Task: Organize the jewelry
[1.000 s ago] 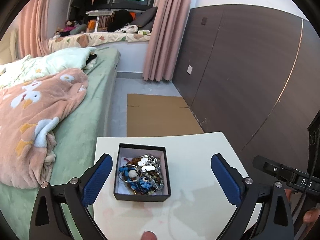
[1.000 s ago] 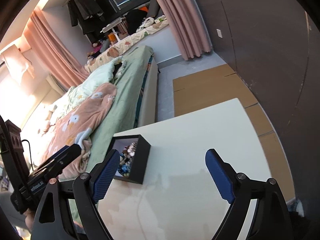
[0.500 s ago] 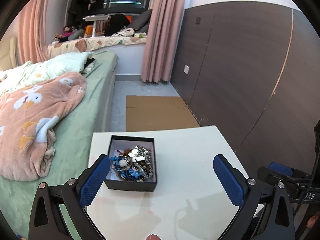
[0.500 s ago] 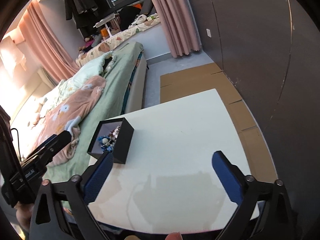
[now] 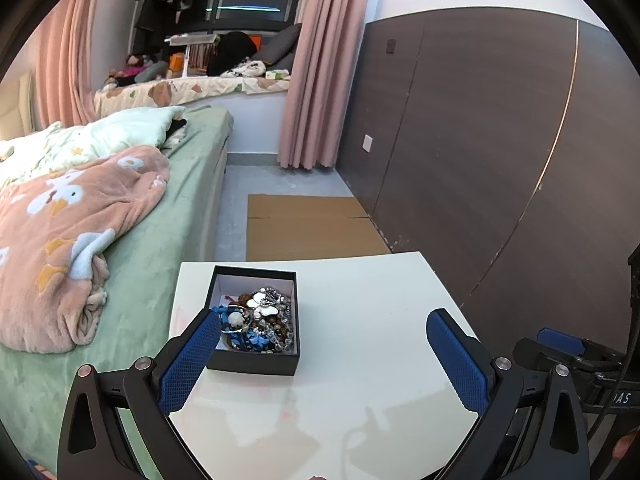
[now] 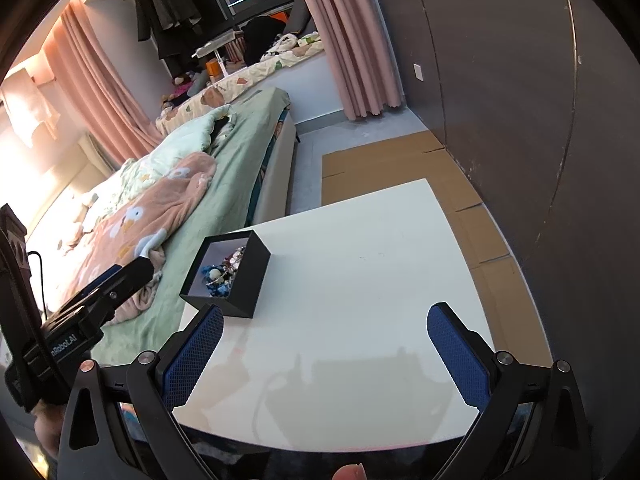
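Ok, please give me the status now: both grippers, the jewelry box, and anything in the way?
Left gripper open, empty. Right gripper open, empty. Black jewelry box on white table, tangled jewelry inside, untouched. Nothing in the way.

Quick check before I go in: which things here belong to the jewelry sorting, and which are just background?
For the job:
- black box
- tangled jewelry inside it
- white table under it

Just lying about:
- peach blanket on the bed
- flattened cardboard on the floor
- pink curtain

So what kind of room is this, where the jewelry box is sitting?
Most likely a bedroom: a bed with a pink duck-print blanket lies beside the white table, pink curtains hang by the window, and clothes hang at the back.
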`<state>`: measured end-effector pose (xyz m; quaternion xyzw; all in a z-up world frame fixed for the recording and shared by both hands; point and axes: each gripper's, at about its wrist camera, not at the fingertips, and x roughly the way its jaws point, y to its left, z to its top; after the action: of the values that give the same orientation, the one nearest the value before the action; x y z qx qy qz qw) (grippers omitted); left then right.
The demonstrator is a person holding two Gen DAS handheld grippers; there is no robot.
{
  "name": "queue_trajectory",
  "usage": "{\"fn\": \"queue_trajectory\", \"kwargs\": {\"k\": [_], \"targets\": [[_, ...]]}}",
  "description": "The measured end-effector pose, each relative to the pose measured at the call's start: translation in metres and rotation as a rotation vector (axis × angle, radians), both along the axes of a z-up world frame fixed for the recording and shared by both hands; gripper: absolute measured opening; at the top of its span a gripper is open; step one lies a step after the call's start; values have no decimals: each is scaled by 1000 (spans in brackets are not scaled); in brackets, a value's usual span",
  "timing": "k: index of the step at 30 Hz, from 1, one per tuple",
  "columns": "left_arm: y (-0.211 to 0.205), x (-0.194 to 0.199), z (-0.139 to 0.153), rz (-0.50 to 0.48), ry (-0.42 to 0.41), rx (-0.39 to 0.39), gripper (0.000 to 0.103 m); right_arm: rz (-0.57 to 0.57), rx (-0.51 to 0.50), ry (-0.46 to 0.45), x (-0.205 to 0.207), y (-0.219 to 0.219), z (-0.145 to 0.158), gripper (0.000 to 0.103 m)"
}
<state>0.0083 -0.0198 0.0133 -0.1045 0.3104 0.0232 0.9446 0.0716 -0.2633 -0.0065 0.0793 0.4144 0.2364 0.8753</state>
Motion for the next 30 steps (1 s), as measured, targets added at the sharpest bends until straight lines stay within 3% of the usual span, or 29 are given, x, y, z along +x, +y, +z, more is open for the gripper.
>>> {"fn": "queue_trajectory", "kwargs": {"k": [30], "targets": [[-3, -9, 6, 5, -39, 35, 103, -20, -21, -25, -8, -5, 11, 103]]}}
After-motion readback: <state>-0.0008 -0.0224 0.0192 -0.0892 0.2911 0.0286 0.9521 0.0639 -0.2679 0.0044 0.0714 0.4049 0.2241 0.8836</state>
